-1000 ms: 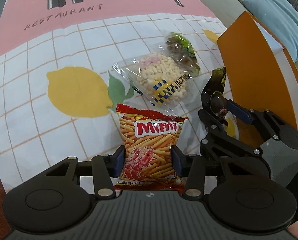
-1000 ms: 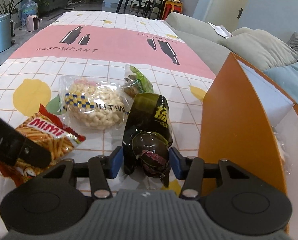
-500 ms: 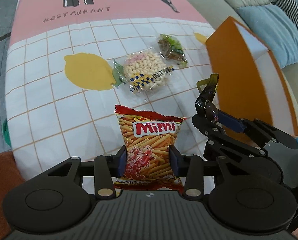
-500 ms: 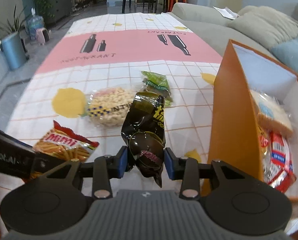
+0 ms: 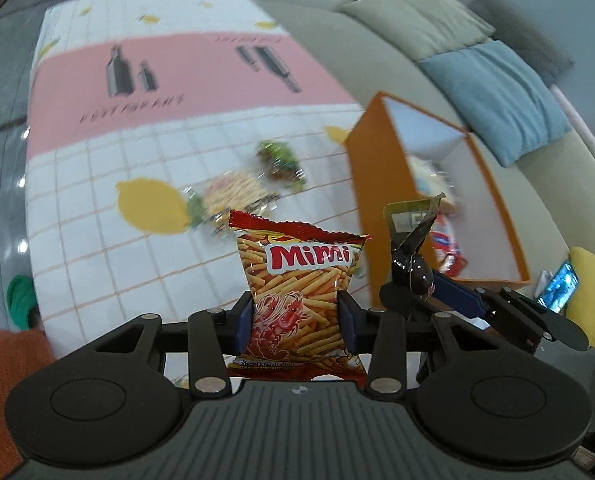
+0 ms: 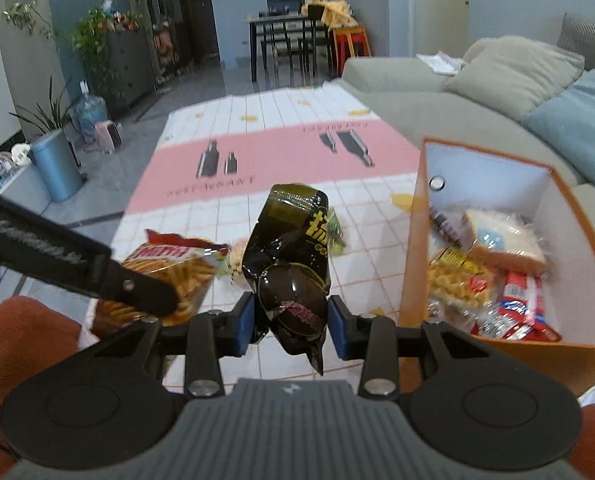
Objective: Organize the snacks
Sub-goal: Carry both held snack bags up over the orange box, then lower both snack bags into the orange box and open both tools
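Both packets have left the cloth since a second ago: they lay on the table then, and now they hang in the air, with the patterned tablecloth (image 5: pixel 201 80) far smaller in each view and the inside of the orange box (image 6: pixel 413 240) exposed. The jaws of both grippers have just been closing, each with a packet between them.

Low in the middle of the left wrist view, the left gripper (image 5: pixel 295 316) pinches the Mimi packet (image 5: pixel 297 280) by its lower half, blue pads pressed into both side edges, jaws partly open around it. The packet stands upright, red with yellow sticks and a prawn drawing, its crimped top free above the fingers.

The right gripper (image 6: pixel 289 322) clamps the dark packet (image 6: pixel 293 256) at the lower centre of its own view, pads on both flanks. That packet is glossy black, crumpled, with yellow lettering. It hangs just left of the box wall, with other wrapped snacks (image 6: pixel 497 280) lying inside the box.
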Demonstrator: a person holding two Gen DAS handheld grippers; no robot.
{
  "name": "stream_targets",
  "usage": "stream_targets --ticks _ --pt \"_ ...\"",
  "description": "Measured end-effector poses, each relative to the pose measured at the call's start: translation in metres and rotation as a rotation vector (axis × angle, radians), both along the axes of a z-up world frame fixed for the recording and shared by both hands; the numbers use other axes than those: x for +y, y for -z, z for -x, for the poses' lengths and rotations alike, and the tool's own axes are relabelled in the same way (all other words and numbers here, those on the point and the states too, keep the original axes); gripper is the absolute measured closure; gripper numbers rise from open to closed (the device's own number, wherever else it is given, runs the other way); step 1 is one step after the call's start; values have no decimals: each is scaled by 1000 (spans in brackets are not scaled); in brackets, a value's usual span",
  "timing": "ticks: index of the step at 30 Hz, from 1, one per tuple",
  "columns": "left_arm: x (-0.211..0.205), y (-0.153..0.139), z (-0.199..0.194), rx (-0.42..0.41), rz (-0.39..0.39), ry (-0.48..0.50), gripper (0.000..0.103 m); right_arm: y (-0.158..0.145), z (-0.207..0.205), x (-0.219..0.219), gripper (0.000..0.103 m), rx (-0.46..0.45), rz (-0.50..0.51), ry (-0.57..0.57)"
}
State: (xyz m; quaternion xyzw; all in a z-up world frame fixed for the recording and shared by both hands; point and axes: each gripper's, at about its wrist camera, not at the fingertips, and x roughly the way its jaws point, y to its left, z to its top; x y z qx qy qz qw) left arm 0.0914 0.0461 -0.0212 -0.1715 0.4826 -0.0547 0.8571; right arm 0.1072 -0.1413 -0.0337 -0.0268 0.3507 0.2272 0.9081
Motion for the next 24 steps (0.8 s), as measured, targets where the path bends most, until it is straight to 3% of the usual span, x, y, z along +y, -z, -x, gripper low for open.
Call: stream_targets --ticks 5,11,16,24 --pt "-31 -29 -14 -68 -31 71 55 -30 4 -21 66 -45 22 14" --pt "-86 -54 -47 -125 -34 180 55 -49 -6 -60 66 -77 136 29" --pt "-139 -57 -74 -119 -63 280 55 -44 -25 -97 66 -58 256 76" --pt "-201 -35 -108 -47 -144 381 55 -12 -57 -137 66 76 308 98"
